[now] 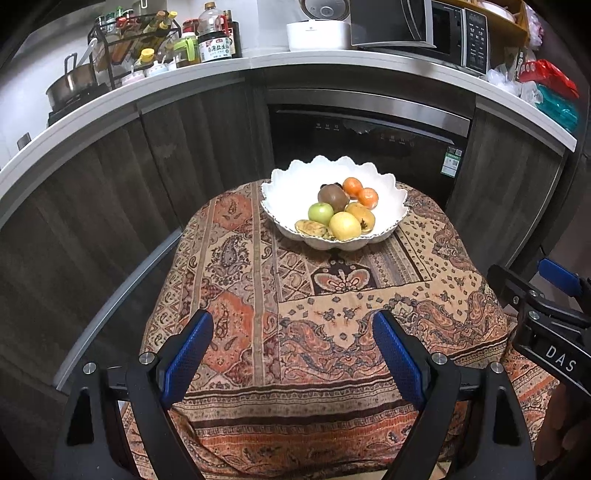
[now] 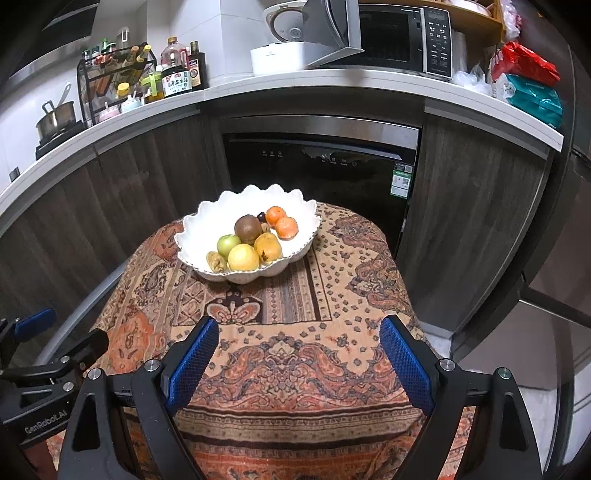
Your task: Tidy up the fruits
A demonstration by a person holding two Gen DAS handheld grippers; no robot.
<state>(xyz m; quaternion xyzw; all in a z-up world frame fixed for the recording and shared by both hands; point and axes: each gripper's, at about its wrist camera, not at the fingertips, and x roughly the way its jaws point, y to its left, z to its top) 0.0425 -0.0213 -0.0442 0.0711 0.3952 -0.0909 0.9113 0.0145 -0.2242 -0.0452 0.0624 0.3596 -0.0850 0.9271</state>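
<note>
A white scalloped bowl [image 1: 284,192] stands at the far end of a small table covered with a patterned cloth [image 1: 314,325]; it also shows in the right wrist view [image 2: 199,229]. In it lie several fruits: a green apple [image 1: 320,213], a yellow apple [image 1: 344,225], a brown kiwi [image 1: 333,196], two oranges [image 1: 360,192], a spotted yellow fruit [image 1: 362,216] and a small mottled one [image 1: 310,228]. My left gripper [image 1: 293,328] is open and empty over the near part of the cloth. My right gripper [image 2: 299,336] is open and empty beside it, also short of the bowl.
Behind the table is a dark dishwasher [image 1: 369,136] between wooden cabinets. The counter above holds bottles on a rack [image 1: 136,40], a pot [image 1: 70,83], a rice cooker [image 1: 319,27], a microwave [image 1: 424,29] and bags [image 1: 550,88].
</note>
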